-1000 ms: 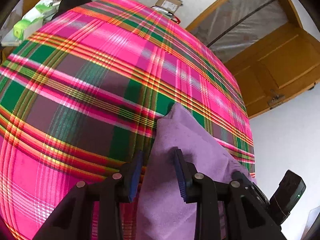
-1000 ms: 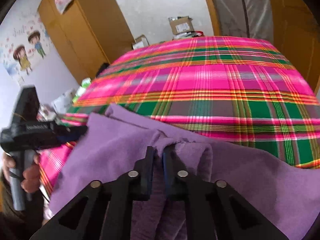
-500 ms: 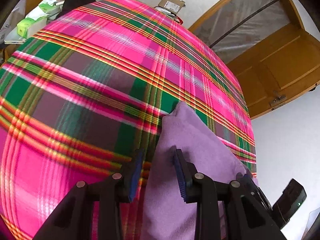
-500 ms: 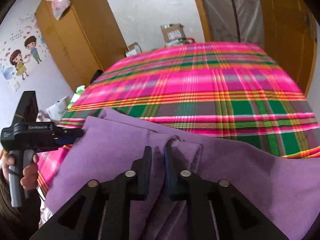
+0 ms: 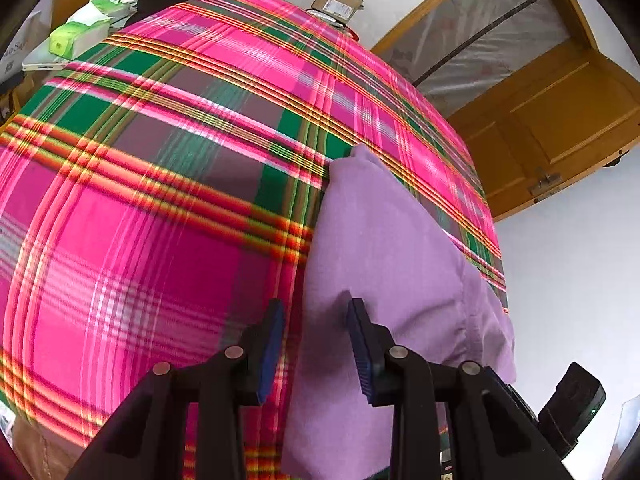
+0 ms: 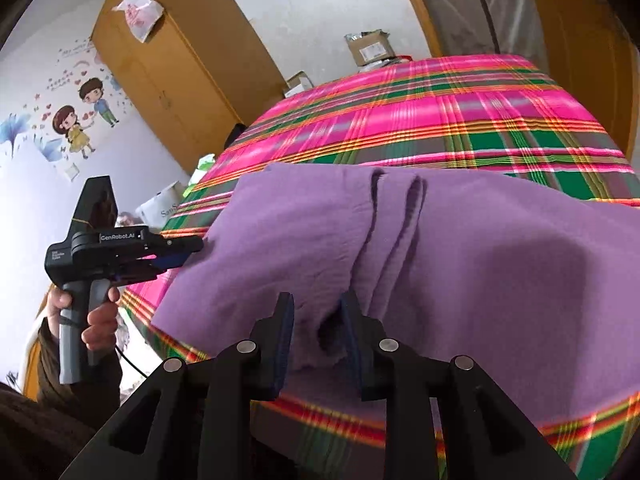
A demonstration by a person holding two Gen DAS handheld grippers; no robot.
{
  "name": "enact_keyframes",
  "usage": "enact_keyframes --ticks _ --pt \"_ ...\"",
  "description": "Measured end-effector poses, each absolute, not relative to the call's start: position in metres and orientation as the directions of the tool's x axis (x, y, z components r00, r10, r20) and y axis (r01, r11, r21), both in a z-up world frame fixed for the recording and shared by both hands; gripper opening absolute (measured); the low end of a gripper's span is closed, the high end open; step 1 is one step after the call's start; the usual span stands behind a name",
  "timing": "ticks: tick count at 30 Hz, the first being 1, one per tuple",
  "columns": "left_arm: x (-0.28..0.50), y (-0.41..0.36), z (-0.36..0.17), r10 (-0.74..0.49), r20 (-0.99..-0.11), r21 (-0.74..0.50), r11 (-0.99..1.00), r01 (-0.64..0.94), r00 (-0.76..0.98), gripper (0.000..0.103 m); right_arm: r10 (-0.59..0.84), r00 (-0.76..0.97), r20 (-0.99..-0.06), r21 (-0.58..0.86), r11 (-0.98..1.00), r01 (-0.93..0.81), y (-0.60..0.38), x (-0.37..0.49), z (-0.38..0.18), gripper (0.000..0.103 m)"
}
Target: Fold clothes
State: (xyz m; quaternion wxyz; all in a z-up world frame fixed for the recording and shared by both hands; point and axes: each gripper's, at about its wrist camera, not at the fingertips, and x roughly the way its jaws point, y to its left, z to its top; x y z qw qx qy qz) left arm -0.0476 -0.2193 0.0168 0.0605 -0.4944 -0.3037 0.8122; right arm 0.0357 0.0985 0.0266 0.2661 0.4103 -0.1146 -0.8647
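Right, the left claw (image 5: 314,338) pointed steeply down over the near edge of the bed (image 5: 168,208), jaws roughly half apart and gripping nothing; the left border of the purple garment (image 5: 384,248) ran between them without the pads pressing it. From the right wrist view the person's hand (image 6: 94,312) held that tool by its grey handle off the bed's left side, nose touching the garment's left edge. The right claw (image 6: 316,332) was angled down at the near hem, jaws having just been opening, a loose bunch of purple cloth sitting between them, not pinched. The garment lay flat along the near edge of the plaid bed, a pleated fold down its middle. Far half of the bed was bare plaid; wardrobe (image 6: 168,64) stood left, door (image 5: 560,120) right.
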Motion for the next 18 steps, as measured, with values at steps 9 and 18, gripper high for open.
enact_keyframes --ticks 9,18 --pt "-0.039 -0.218 0.014 0.392 -0.777 -0.541 -0.816 0.205 -0.493 0.032 -0.539 -0.552 -0.637 0.356 -0.84 0.409 0.092 0.046 0.029 0.005" --pt "-0.035 -0.216 0.012 0.366 -0.789 -0.517 -0.83 0.21 -0.493 0.033 -0.528 -0.543 -0.653 0.415 -0.849 0.327 0.109 0.046 0.018 0.007"
